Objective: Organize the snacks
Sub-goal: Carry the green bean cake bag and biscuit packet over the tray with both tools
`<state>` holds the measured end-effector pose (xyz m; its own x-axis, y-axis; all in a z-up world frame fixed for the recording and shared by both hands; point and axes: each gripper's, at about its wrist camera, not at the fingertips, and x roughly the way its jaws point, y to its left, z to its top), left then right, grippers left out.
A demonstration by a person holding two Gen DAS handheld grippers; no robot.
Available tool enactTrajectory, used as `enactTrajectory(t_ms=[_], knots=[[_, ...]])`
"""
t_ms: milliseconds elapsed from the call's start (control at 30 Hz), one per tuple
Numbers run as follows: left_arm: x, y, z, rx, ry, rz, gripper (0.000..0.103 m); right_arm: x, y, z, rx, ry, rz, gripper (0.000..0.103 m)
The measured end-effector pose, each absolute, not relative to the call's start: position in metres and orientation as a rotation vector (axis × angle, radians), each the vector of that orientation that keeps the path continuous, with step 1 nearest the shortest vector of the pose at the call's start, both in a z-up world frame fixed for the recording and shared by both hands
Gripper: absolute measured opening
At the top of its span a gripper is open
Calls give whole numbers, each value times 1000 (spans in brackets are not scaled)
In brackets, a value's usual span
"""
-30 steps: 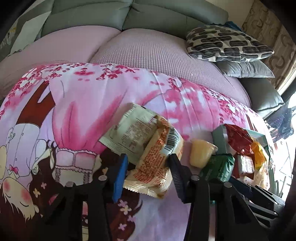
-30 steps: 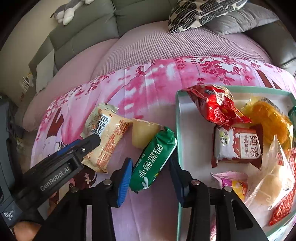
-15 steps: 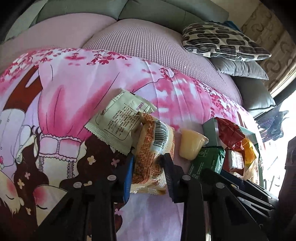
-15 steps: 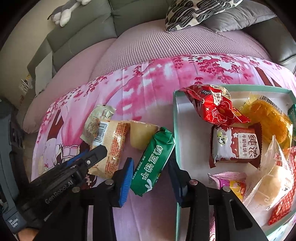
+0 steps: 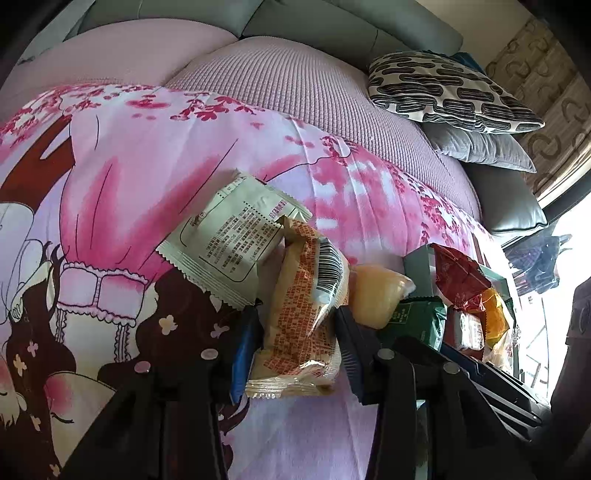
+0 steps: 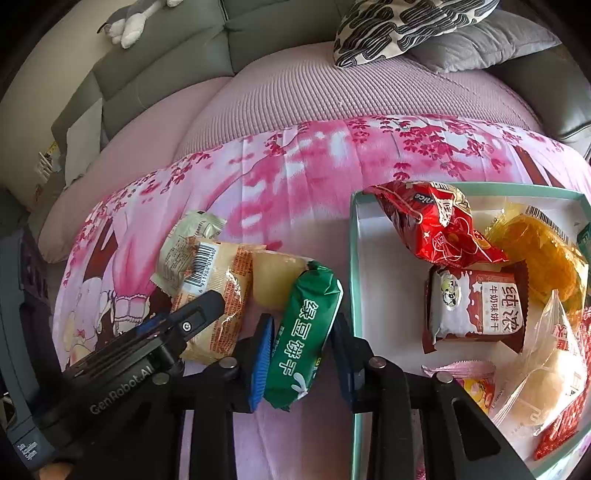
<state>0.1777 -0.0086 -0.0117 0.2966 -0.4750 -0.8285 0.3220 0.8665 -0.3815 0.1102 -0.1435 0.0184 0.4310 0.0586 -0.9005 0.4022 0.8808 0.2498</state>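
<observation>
An orange snack packet (image 5: 306, 302) stands on edge between the fingers of my left gripper (image 5: 295, 350). Both pads touch its sides while the jaws are opening slightly. It overlaps a pale green sachet (image 5: 236, 236), and a yellow jelly cup (image 5: 376, 295) lies just to its right. My right gripper (image 6: 301, 354) has a green biscuit packet (image 6: 306, 332) between its pads. Those jaws are closing and pinch the packet. The packet lies on the pink cloth beside the teal-rimmed tray (image 6: 352, 277).
The tray holds several snacks, among them a red packet (image 6: 432, 225), a brown and white biscuit pack (image 6: 476, 306) and an orange bag (image 6: 543, 251). Behind the printed cloth are sofa cushions, a patterned pillow (image 5: 443, 92) and a plush toy (image 6: 136, 18).
The left jaws narrowed onto the orange packet and tipped it up on edge, then eased a little. The right jaws closed in on the green packet. Neither hand shifted much.
</observation>
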Motion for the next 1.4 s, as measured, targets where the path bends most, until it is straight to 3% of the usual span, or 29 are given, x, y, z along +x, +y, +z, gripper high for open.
enactTrajectory(t_ms=[67, 500, 1400], knots=[[175, -11, -7, -137, 1141, -533, 36, 108, -145, 19, 483, 1107, -217, 28], [151, -4, 20, -121, 1055, -486, 23, 83, -149, 39, 529, 1027, -183, 26], [91, -60, 82, -39, 887, -659, 23, -17, -245, 117, 616, 755, -362, 26]])
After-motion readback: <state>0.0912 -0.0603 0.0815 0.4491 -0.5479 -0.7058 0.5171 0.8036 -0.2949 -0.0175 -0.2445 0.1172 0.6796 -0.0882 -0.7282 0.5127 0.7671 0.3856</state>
